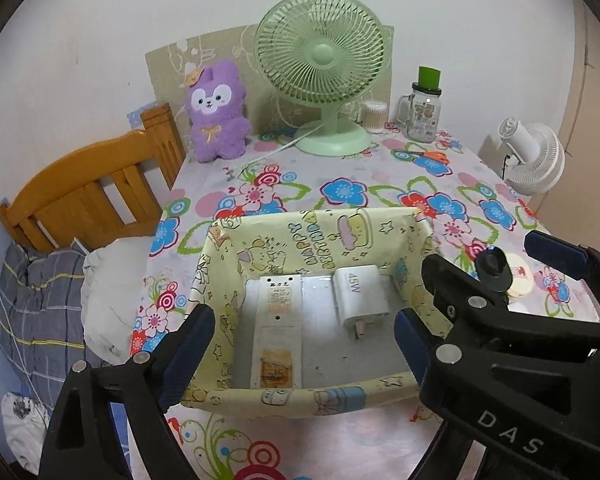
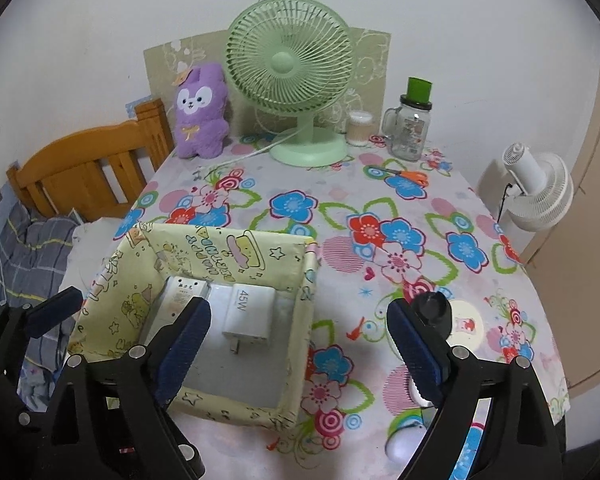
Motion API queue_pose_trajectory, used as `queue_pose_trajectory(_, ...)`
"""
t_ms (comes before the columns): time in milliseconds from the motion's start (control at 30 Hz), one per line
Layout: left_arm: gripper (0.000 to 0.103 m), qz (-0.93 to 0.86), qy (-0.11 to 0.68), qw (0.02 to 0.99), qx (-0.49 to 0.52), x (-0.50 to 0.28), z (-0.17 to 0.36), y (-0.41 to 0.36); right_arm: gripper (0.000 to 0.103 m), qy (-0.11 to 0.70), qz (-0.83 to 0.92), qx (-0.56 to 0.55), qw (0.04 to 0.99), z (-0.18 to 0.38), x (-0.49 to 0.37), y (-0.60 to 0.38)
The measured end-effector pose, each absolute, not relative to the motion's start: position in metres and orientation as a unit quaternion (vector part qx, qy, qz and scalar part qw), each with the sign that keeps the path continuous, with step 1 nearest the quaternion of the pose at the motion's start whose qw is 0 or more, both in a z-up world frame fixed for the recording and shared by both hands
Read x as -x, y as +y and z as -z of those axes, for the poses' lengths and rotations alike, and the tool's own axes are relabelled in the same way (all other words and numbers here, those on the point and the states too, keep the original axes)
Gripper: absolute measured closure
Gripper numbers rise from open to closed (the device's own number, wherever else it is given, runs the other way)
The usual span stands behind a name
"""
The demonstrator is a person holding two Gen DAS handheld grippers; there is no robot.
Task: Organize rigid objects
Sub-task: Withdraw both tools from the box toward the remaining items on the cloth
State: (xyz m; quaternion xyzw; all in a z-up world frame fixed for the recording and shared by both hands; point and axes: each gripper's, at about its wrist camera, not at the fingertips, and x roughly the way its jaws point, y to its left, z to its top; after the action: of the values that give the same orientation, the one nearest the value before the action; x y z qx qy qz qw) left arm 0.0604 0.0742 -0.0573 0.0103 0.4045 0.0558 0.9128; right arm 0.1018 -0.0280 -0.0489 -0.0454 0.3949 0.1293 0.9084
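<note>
Your left gripper (image 1: 300, 344) sits closest to the lens, jaws spread wide with nothing between them, hanging right over the yellow cartoon-print box (image 1: 284, 396). Inside that box you've got a long white remote (image 1: 278, 332) lying on the left and a white 45W charger (image 1: 360, 296) just beside it on the right, prongs pointing toward you. Moving right, your right gripper (image 2: 300, 344) is wide open too and holding nothing, its left finger over the box's near edge and its right finger over the flowery tabletop (image 2: 400, 208). Near that right finger there's a small black lens-like cap (image 2: 434, 312) and a round white coaster thing (image 2: 466, 324), hard to tell exactly what.
</note>
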Motion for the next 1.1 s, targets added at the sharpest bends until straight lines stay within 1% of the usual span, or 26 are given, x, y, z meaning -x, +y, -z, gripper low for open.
queue_pose_trajectory(200, 0.010, -0.040, 0.386, 0.921, -0.023, -0.053, 0.050, 0.058, 0.009, 0.386, -0.117, 0.044, 0.914, 0.043, -0.094, -0.041)
queue_pose_trajectory(367, 0.010, -0.030, 0.386, 0.922, -0.013, -0.049, 0.046, 0.051, 0.008, 0.377, -0.111, 0.044, 0.918, 0.037, -0.089, -0.052)
queue_pose_trajectory(1100, 0.010, -0.023, 0.374, 0.927, -0.006, -0.039, 0.034, 0.015, 0.007, 0.358, -0.102, 0.034, 0.928, 0.020, -0.073, -0.096)
